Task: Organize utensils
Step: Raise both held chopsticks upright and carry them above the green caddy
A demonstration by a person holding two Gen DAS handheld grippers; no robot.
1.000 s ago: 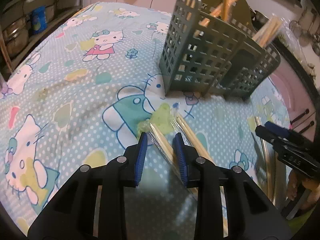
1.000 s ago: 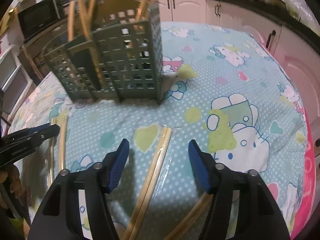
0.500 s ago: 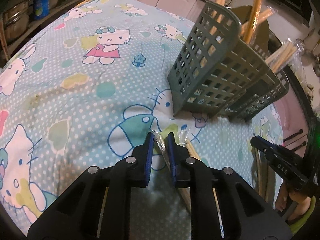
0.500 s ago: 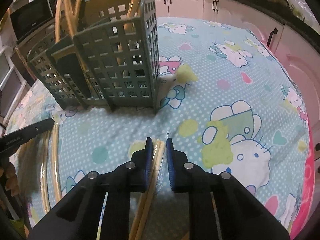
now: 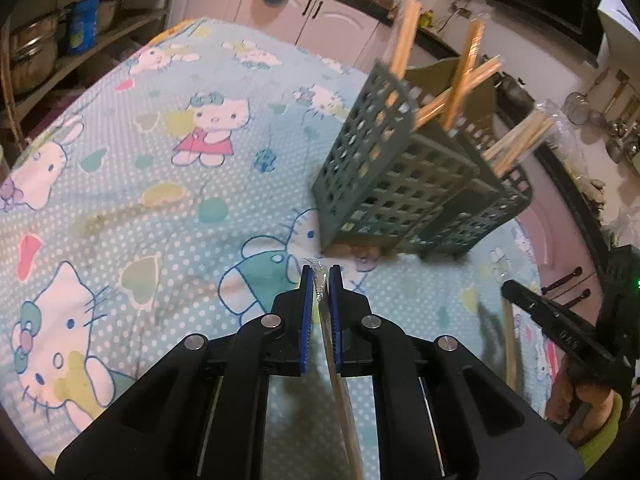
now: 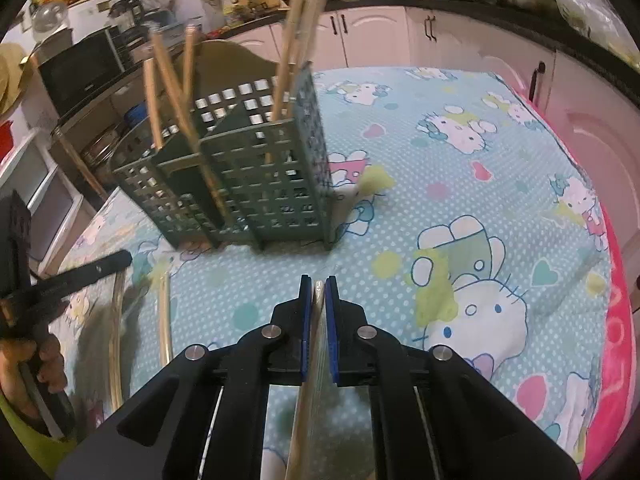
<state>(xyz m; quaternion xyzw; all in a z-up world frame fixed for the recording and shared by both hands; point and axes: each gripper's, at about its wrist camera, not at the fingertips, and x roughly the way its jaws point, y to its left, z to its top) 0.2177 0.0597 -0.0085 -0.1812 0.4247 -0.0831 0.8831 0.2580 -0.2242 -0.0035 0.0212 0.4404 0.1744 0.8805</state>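
Note:
A green lattice utensil holder (image 5: pixel 404 188) stands on the cartoon-cat tablecloth (image 5: pixel 160 184), with several wrapped wooden chopstick pairs (image 5: pixel 464 76) upright in its compartments; it also shows in the right wrist view (image 6: pixel 256 184). My left gripper (image 5: pixel 320 276) is shut on a plastic-wrapped chopstick pair (image 5: pixel 340 392), lifted above the cloth. My right gripper (image 6: pixel 318 284) is shut on another wrapped chopstick pair (image 6: pixel 308 400), also lifted. Both sit just short of the holder.
More wrapped chopsticks (image 6: pixel 164 316) lie on the cloth to the left in the right wrist view. The other gripper shows at the edge of each view (image 5: pixel 560 336) (image 6: pixel 72 276). Kitchen cabinets (image 6: pixel 380 36) and shelves ring the table.
Both grippers closed onto a wrapped chopstick pair and lifted it off the cloth, moving up and toward the holder.

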